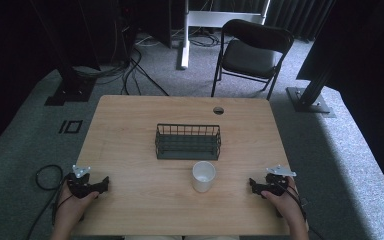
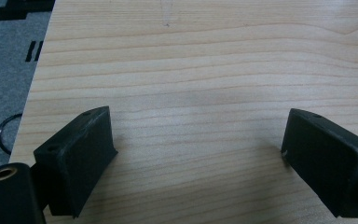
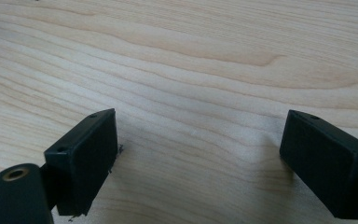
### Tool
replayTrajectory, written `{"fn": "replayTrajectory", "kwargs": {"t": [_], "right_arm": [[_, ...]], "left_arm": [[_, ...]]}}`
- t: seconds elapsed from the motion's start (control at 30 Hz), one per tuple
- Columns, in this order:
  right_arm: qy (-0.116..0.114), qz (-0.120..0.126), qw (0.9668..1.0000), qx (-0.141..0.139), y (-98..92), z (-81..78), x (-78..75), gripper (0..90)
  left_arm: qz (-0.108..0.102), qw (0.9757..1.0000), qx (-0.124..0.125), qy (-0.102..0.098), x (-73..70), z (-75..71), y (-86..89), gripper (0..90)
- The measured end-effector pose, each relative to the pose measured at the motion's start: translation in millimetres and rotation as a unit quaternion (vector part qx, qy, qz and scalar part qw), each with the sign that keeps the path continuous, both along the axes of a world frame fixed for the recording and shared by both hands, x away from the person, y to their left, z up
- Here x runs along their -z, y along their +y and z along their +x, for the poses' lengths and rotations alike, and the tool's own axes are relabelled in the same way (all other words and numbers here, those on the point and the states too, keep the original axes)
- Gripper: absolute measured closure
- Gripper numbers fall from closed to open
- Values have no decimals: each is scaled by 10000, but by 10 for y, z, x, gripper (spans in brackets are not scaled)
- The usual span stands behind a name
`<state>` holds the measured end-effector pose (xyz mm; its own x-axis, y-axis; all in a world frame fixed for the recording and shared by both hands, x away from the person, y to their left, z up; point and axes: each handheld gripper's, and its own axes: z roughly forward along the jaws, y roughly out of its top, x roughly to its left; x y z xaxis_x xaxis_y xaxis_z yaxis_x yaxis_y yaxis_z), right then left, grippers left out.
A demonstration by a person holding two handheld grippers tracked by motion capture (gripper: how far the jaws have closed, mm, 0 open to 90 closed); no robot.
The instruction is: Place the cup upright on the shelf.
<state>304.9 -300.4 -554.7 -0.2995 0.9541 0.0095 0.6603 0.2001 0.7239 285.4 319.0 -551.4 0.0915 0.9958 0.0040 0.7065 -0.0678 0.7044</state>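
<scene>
A white cup stands upright on the wooden table, just in front of a dark wire basket at the table's middle. My left gripper rests at the front left of the table, held by a hand, well left of the cup. My right gripper rests at the front right, about a cup's width or two from the cup. In the left gripper view the left gripper is open over bare wood. In the right gripper view the right gripper is likewise open with nothing between its jaws.
A round cable hole lies near the table's far edge. A black folding chair stands behind the table on grey carpet. Dark frame posts and cables stand at the back left, another post base at the back right.
</scene>
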Motion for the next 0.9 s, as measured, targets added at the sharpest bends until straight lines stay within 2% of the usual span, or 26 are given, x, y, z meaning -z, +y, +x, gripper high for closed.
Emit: {"fn": "replayTrajectory", "kwargs": {"t": [0.83, 0.9], "right_arm": [[-3, -6, 10000, -25, -4, 4, 0, 107], [-3, -6, 10000, -25, -4, 4, 0, 107]], "left_arm": [[1, 10000, 2, 2, 0, 0, 0, 96], [-3, 10000, 87, -27, -3, -6, 3, 110]]}}
